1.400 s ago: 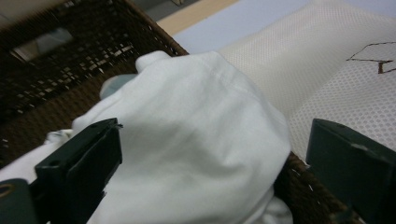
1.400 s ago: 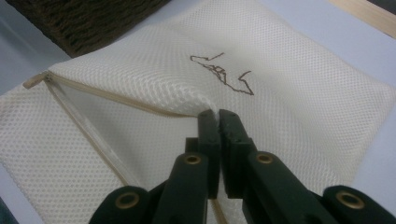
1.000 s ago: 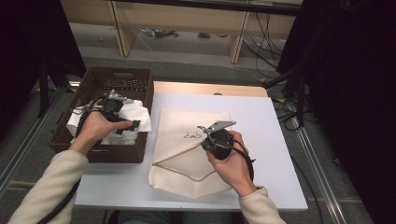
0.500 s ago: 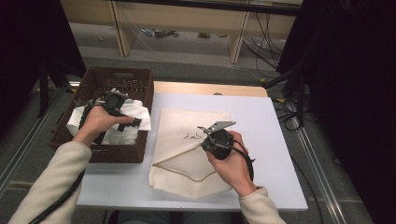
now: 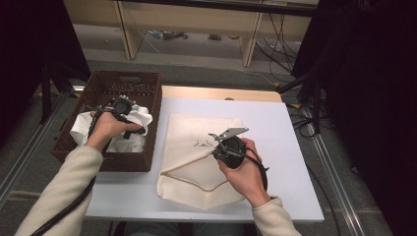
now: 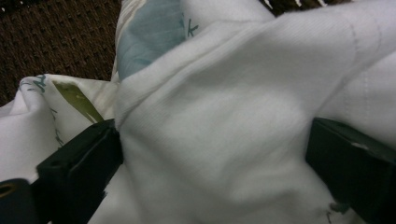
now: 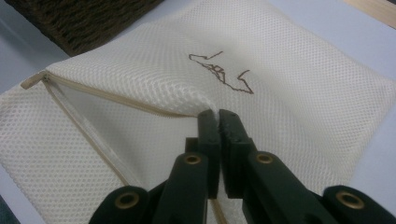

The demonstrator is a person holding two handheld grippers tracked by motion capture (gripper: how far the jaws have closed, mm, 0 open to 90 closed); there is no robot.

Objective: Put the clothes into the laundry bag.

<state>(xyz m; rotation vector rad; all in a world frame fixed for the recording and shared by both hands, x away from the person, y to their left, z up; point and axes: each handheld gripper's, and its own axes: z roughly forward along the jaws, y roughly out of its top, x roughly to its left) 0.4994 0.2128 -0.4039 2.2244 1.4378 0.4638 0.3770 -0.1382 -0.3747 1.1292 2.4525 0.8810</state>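
Left hand-held gripper (image 5: 129,118) is down in the wicker basket (image 5: 147,98), forearm angled in from lower left. Its jaws stand wide apart with a bunched fold of white cloth (image 6: 224,130) between them; can't tell if the pads press it.

Right hand-held gripper (image 7: 218,122) sits over the mesh laundry bag (image 5: 196,147), hand wrapped around it. Jaws are together, pinching the bag's upper layer at the zipper (image 7: 116,98) edge.

Bag lies flat on the white table (image 5: 285,128), long axis running away from the person, open zipper end nearest them. Basket sits at the table's left edge, holding the cloth.
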